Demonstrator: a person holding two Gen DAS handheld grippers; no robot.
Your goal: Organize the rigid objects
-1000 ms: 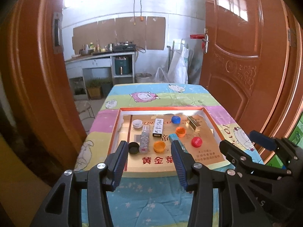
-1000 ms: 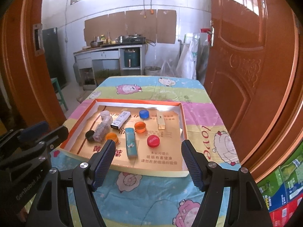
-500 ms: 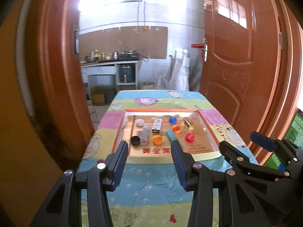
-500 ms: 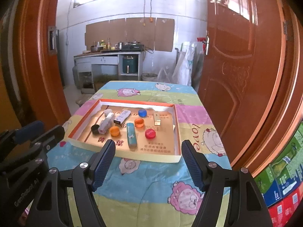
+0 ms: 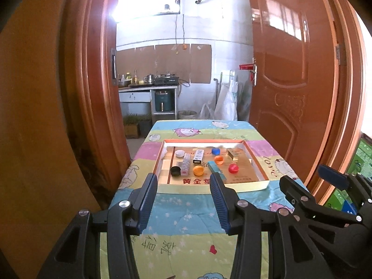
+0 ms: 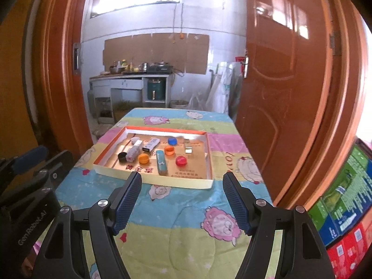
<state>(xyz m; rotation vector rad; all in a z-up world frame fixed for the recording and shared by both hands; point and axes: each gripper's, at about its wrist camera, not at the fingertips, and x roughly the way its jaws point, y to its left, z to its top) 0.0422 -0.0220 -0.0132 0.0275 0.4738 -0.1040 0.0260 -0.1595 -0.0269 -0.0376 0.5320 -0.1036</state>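
Note:
A shallow cardboard tray (image 5: 204,141) with an orange rim lies on a table under a cartoon quilt (image 5: 186,211). In it are a black cap (image 5: 175,171), a white cap (image 5: 180,153), two orange caps (image 5: 198,170), a blue cap (image 5: 215,151), a red cap (image 5: 233,168), a teal box (image 6: 161,161), a white box (image 5: 198,156), a clear box (image 5: 185,167) and a gold box (image 5: 233,154). My left gripper (image 5: 183,179) hangs open and empty over the near end of the table, short of the tray. My right gripper (image 6: 182,177) is beside it, open wider and also empty.
Brown wooden doors (image 5: 290,93) and a door frame (image 5: 88,93) flank the table on both sides. Behind it stands a kitchen counter (image 6: 130,79) with pots, and sacks (image 5: 227,102) lean by the wall. Stacked printed cartons (image 6: 344,209) sit on the floor at the right.
Both grippers have drawn back from the tray and risen a little, so the tray looks smaller and more of the quilt shows in front. The jaws keep the same width.

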